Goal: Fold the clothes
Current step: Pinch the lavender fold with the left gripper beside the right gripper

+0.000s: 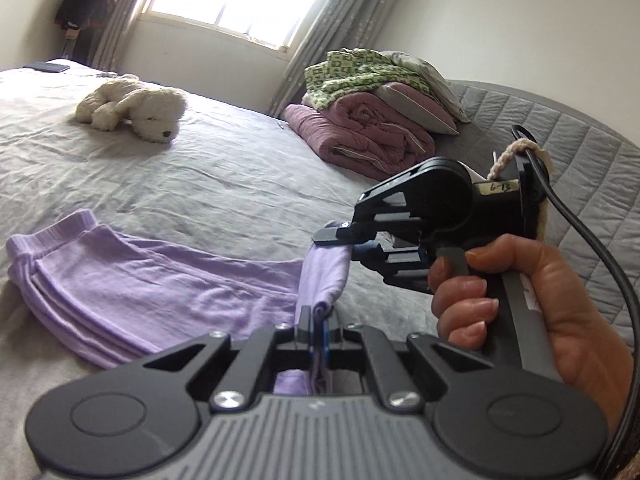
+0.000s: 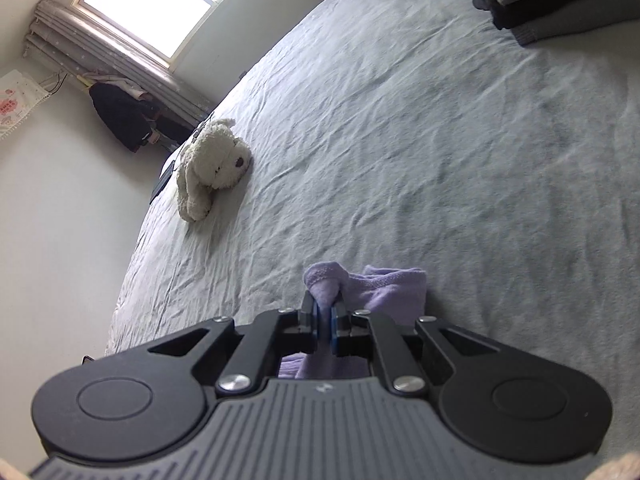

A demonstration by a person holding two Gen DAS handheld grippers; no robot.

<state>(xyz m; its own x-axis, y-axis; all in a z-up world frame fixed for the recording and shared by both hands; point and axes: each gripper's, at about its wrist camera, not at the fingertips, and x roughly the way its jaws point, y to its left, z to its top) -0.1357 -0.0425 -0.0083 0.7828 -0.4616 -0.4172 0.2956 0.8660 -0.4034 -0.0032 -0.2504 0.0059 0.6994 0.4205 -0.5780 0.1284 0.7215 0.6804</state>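
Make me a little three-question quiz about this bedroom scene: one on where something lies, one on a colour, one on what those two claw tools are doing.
1. Where is the plush dog?
A. on the bed
B. on the windowsill
C. on the floor

2. What colour is the garment being folded?
A. green
B. lilac
C. black

3. What are the left gripper and right gripper doing?
A. both open
B. one open
C. both shut on the garment

Answers: 1 A, it lies on the bed sheet. 2 B, pale purple fabric. 3 C, cloth is pinched in each.
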